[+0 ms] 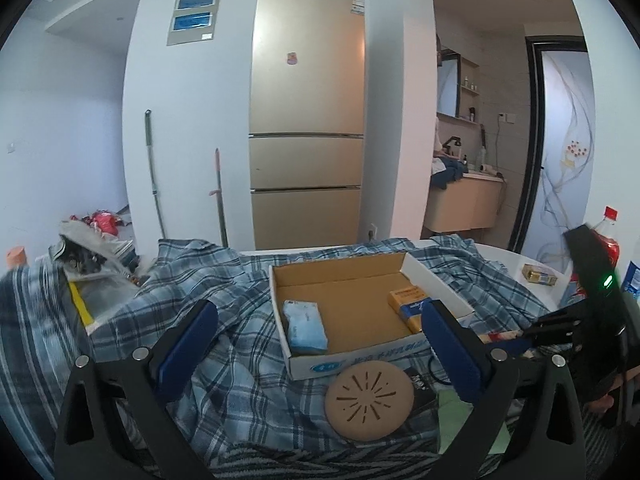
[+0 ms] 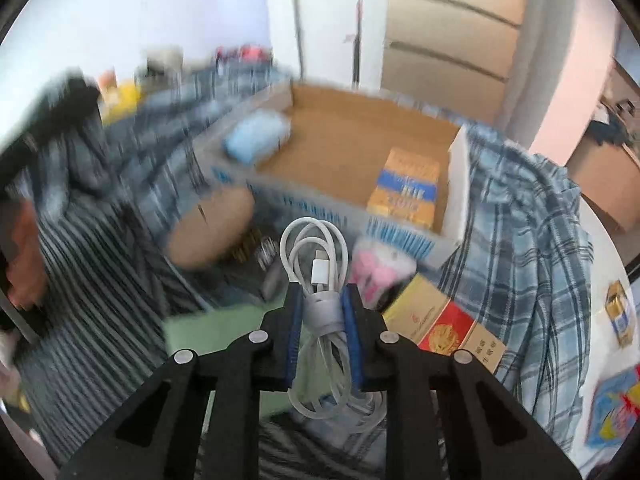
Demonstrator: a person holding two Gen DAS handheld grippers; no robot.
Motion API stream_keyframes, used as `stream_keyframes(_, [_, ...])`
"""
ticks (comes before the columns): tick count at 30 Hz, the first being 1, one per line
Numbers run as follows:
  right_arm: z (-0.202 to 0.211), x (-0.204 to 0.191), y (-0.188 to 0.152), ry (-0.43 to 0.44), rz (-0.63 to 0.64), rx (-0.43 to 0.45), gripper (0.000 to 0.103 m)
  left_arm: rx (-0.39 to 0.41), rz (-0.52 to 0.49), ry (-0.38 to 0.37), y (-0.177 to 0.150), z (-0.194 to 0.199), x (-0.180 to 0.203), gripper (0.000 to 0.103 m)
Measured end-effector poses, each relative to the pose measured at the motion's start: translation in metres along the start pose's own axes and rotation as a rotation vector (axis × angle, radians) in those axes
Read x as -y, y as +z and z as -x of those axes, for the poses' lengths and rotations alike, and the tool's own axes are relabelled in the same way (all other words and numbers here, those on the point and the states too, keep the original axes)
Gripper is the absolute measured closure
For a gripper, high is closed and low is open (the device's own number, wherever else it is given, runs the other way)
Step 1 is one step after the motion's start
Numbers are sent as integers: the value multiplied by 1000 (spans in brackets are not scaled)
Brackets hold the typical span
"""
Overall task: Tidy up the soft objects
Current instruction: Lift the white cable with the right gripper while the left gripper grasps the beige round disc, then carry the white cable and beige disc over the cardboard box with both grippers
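A shallow cardboard box (image 1: 372, 354) (image 2: 320, 212) lies on a blue plaid cloth (image 1: 200, 300) (image 2: 528, 216). Inside it are a light blue tissue pack (image 1: 305, 325) (image 2: 258, 136) on the left and an orange and blue packet (image 1: 410, 303) (image 2: 408, 188) on the right. My left gripper (image 1: 320, 320) stands wide open in front of the box, nothing between its blue pads. My right gripper (image 2: 320, 300) is shut on a coiled white charging cable (image 2: 316, 256), held above the clutter before the box; the view is blurred. The right gripper's body (image 1: 568, 328) shows at the right edge of the left wrist view.
A round tan coaster (image 1: 369, 400) (image 2: 212, 232) lies before the box, beside a green sheet (image 1: 468, 420) (image 2: 224, 332). A pink and white soft item (image 2: 380, 268) and a gold and red carton (image 2: 440, 328) lie near the box corner. A fridge (image 1: 308, 120) stands behind; a red-capped bottle (image 1: 608, 232) is at right.
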State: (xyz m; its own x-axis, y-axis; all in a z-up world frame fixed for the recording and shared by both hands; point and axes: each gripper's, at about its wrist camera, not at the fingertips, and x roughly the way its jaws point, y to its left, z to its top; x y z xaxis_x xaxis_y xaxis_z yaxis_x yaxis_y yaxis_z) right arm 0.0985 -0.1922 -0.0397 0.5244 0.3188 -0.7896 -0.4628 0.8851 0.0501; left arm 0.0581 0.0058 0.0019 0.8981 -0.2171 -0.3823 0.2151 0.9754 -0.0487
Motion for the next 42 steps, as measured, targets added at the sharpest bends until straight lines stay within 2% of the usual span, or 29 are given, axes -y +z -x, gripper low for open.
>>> stream_keyframes(6, [42, -5, 10, -22, -104, 257, 84, -82, -43, -34, 14, -13, 11, 2])
stream_keyframes(9, [47, -9, 8, -33, -106, 321, 84, -161, -24, -70, 14, -28, 12, 9])
stream_keyframes(11, [45, -10, 7, -46, -108, 345, 84, -174, -1, -59, 12, -34, 11, 9])
stream_keyframes(13, [42, -7, 3, -61, -114, 356, 84, -193, 2, -59, 9, -42, 12, 10])
stream_keyframes(15, [40, -4, 1, -84, -122, 359, 84, -240, 31, -83, 5, -52, 11, 17])
stream_keyframes(19, [34, 7, -2, -44, -153, 339, 84, -356, 133, -163, -5, -72, 3, 28])
stream_keyframes(28, [30, 6, -4, -18, -150, 326, 84, -568, 236, -250, -41, -110, -7, 28])
stream_keyframes(31, [30, 7, -4, -17, -152, 323, 84, -598, 242, -273, -47, -114, -5, 28])
stream_keyframes(35, [30, 6, -3, -12, -150, 326, 83, -601, 237, -273, -47, -113, -4, 27])
stream_keyframes(38, [30, 7, -4, -10, -150, 326, 83, -622, 235, -267, -49, -117, -4, 19])
stream_keyframes(42, [30, 6, -4, -12, -150, 325, 83, -630, 222, -272, -50, -121, 1, 19])
